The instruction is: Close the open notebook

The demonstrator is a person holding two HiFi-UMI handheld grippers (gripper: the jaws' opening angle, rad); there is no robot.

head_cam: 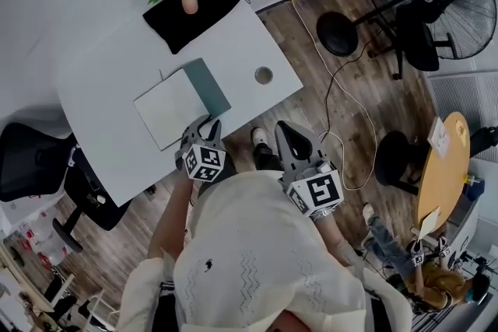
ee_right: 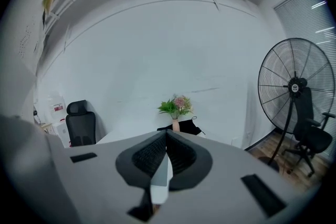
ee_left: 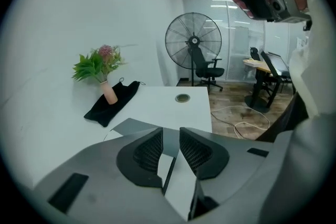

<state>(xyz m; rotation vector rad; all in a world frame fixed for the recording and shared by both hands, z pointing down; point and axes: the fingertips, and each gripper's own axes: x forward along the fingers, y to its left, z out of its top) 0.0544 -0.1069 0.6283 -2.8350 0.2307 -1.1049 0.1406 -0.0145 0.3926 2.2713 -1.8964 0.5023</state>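
Notebook [head_cam: 175, 106] flat on worktop [head_cam: 241, 43], nearer to person than flower vase [head_cam: 189, 2], well apart from it. Left gripper [head_cam: 204, 127] at notebook edge farthest from vase, fingers released, clamping nothing. Right gripper [head_cam: 292, 130] fingers clenched, empty. Cover probably light, thin, bendy: take free corner.

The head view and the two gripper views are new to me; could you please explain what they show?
There is no robot: a person holds a two-jaw gripper in each hand. The head view looks down from a camera on the person's head; each gripper view looks along that gripper's own jaws. On the white table lie a notebook and a black cloth, with a vase of flowers on the cloth. The left gripper, at the notebook's near corner, has its jaws apart and grips nothing. The right gripper, beside the table, has its jaws together and holds nothing.
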